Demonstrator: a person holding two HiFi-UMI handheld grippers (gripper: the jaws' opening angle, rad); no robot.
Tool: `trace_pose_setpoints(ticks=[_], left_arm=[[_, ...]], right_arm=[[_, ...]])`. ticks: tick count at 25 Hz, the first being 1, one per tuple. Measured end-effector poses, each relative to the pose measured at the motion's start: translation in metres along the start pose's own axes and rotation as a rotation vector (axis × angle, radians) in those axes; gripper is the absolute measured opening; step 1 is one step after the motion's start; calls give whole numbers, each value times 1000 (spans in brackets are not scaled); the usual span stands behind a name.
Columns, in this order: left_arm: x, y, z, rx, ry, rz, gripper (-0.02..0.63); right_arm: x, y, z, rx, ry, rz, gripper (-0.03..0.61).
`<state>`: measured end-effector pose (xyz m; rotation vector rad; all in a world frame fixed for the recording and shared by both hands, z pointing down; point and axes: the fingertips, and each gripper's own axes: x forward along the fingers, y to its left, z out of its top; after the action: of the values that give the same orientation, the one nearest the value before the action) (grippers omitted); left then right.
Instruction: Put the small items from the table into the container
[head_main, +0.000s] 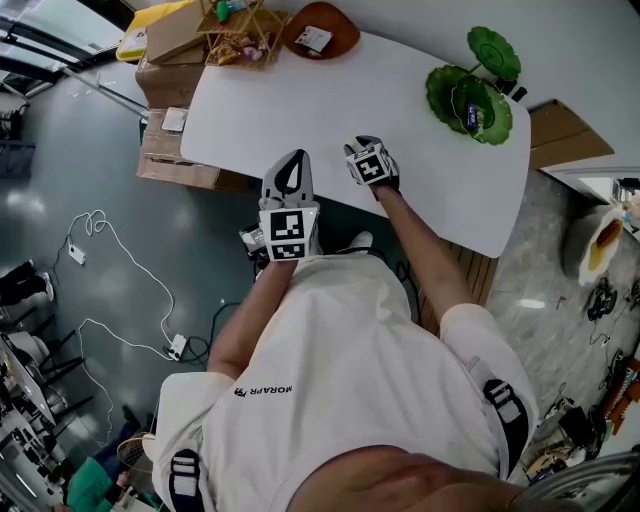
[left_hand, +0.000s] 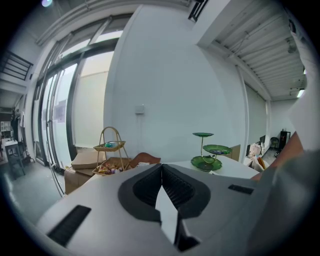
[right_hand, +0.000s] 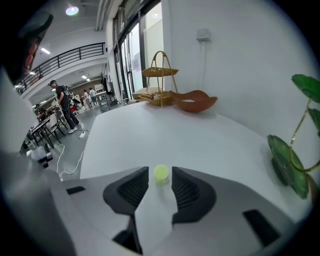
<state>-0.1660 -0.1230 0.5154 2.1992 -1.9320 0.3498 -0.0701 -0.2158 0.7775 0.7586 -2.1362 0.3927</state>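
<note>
A small yellow-green ball (right_hand: 161, 173) lies on the white table (right_hand: 165, 135) right between the tips of my right gripper (right_hand: 160, 176). Those jaws stand open, with a gap on each side of the ball. In the head view the right gripper (head_main: 364, 146) points down at the table's near edge and hides the ball. My left gripper (left_hand: 161, 167) is shut on nothing and is held near level beside the table's near edge (head_main: 296, 160). An orange-brown bowl (right_hand: 195, 102) sits at the table's far end (head_main: 320, 35).
A green tiered stand (head_main: 470, 95) is on the table's right side (right_hand: 295, 160). A wire basket stand (head_main: 240, 30) with small items and cardboard boxes (head_main: 170, 60) lie beyond the far left corner. Cables (head_main: 120, 300) trail on the floor.
</note>
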Motion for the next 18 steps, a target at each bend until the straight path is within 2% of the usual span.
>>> trace_pose_setpoints(ticks=[10, 12, 18], left_arm=[[-2, 1, -1, 2, 5, 0, 5], [-3, 3, -1, 8, 6, 6, 5], [-3, 4, -1, 7, 4, 10, 5]], right_arm=[[7, -4, -2, 9, 20, -13, 146], [8, -5, -1, -5, 25, -24, 104], [-3, -9, 3, -13, -15, -41, 101]])
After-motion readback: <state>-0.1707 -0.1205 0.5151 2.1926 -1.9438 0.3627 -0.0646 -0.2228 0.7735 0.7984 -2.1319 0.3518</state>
